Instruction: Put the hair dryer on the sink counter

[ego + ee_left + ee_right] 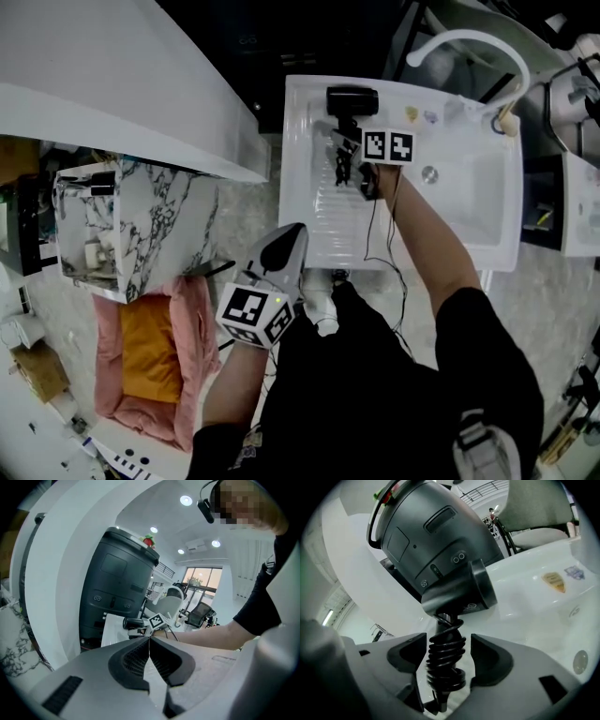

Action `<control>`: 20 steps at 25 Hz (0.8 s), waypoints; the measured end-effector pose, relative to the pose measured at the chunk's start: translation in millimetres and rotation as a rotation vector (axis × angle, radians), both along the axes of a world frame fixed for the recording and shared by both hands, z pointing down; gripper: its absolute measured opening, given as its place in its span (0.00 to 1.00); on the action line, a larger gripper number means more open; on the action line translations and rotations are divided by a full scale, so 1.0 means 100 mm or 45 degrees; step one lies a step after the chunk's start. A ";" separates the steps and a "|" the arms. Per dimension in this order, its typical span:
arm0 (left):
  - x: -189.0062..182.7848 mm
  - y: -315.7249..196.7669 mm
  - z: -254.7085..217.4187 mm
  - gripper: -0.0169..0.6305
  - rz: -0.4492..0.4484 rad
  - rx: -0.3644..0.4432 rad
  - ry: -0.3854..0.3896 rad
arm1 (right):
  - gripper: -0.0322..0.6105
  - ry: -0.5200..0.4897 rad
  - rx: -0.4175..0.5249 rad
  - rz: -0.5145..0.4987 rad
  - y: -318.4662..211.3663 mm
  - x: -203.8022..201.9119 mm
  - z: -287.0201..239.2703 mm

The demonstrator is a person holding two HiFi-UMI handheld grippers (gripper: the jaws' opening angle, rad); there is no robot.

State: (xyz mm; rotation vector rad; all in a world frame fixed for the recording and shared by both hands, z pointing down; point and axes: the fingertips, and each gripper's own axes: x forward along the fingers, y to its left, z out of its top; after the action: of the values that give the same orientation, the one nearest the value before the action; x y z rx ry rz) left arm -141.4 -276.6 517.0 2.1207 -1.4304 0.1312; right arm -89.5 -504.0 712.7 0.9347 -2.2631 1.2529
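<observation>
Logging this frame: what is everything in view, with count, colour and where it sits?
hair dryer: one, black, lying at the far end of the drainboard
sink counter: one, white, centre; ribbed drainboard left, basin right
faucet: one, white, arched over the basin's far edge
stickers: two, yellow and bluish, on the far rim
marble-patterned cabinet: one, white with grey veins, left
cushioned bed: one, pink with an orange pad, lower left on the floor
left gripper: one, grey, jaws together, empty, held near the person's body
right gripper: one, grey, jaws apart either side of the dryer's cord-wrapped handle, pads not pressing
</observation>
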 end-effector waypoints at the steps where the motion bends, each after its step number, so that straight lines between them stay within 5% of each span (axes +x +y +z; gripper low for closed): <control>1: 0.00 0.02 -0.02 0.03 0.001 0.008 0.002 | 0.50 0.007 0.014 0.001 0.02 0.04 -0.05; 13: 0.02 0.21 -0.46 0.03 0.121 0.131 0.018 | 0.47 -0.037 0.264 0.092 0.40 0.41 -1.16; 16: -0.01 0.30 -0.57 0.03 0.164 0.167 0.018 | 0.34 -0.007 0.409 0.163 0.54 0.51 -1.57; 20: -0.07 0.43 -0.74 0.03 0.216 0.211 0.020 | 0.05 0.008 0.560 0.190 0.85 0.55 -2.07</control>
State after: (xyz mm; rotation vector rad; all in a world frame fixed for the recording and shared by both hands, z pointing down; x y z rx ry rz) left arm -148.0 -233.6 443.3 2.3720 -1.2901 0.0620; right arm -34.3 -418.7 505.4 1.2753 -2.5560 0.8112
